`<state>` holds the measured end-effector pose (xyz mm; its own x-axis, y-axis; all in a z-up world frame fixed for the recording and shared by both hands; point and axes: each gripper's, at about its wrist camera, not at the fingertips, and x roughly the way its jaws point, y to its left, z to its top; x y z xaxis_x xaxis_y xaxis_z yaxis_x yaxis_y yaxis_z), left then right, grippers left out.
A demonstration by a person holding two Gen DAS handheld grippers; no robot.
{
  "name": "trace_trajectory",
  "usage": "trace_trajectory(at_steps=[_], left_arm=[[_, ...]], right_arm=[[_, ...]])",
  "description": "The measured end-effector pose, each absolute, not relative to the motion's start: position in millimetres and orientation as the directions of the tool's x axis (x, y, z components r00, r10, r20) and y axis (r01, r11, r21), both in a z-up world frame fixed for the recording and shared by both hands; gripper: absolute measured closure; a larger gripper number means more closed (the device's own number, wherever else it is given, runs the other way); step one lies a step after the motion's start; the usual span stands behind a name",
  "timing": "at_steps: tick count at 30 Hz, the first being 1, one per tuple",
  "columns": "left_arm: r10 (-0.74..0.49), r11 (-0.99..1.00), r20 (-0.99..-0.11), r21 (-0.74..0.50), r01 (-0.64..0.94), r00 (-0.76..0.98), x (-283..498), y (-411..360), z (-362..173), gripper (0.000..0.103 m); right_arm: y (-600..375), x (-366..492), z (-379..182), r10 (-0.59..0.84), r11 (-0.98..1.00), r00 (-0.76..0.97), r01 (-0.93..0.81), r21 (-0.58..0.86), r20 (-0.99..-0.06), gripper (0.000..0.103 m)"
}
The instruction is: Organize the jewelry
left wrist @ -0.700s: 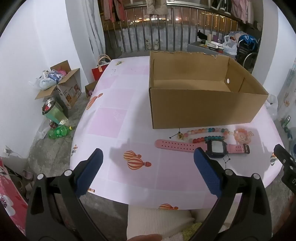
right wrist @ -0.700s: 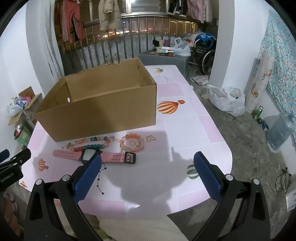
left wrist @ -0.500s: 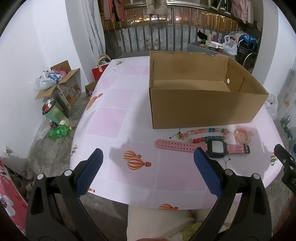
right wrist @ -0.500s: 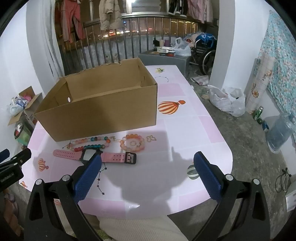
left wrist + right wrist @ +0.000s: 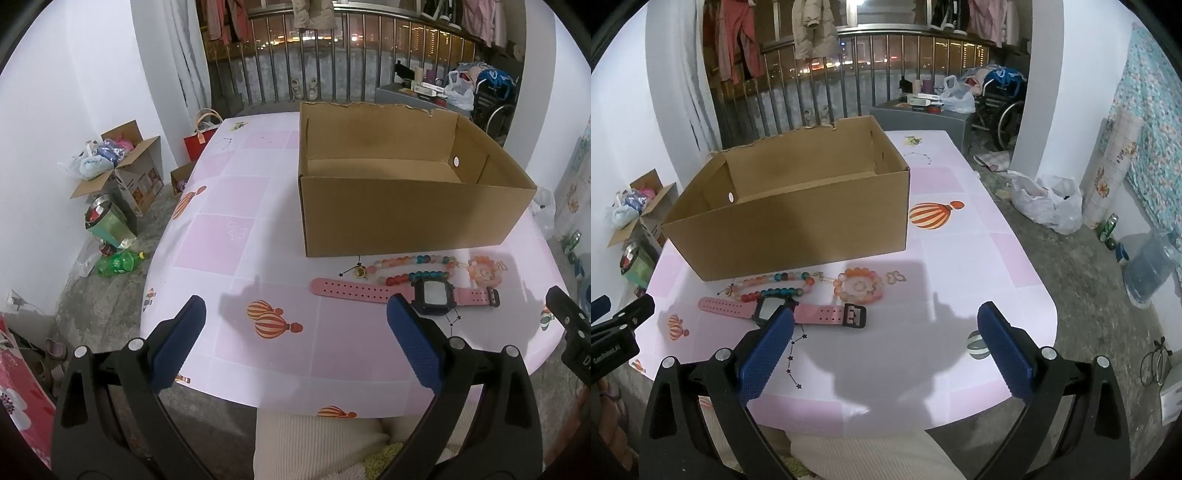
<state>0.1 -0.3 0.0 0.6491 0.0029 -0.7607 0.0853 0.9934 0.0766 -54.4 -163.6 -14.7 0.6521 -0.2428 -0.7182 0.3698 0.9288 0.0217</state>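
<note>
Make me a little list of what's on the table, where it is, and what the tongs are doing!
box: open cardboard box, looks empty
watch: pink watch, flat in front of box
long beads: bead string, between box and watch
small beads: orange bracelet, right of the string
left tongs: open, holding nothing
right tongs: open, holding nothing

In the right wrist view, the blue pad of our right gripper's left finger (image 5: 764,352) covers the lower corner of the pink-strapped watch with a black square case (image 5: 775,312). The open brown cardboard box (image 5: 798,229) hides most of its own floor behind the near wall — we cannot tell what lies inside. The small gold charm (image 5: 357,271) on the long multicoloured bead string (image 5: 406,267) is too small to read.
</note>
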Motion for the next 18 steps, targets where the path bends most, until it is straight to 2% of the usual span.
trace_trajectory(at_steps=[18], left_arm=[[0.003,0.993,-0.76,0.076,0.085,0.65,0.0,-0.2,0.2,0.008]], right_arm=[[-162.9,-53.9,-15.8,-0.244,0.929,0.652,0.369,0.02,-0.718,0.006]])
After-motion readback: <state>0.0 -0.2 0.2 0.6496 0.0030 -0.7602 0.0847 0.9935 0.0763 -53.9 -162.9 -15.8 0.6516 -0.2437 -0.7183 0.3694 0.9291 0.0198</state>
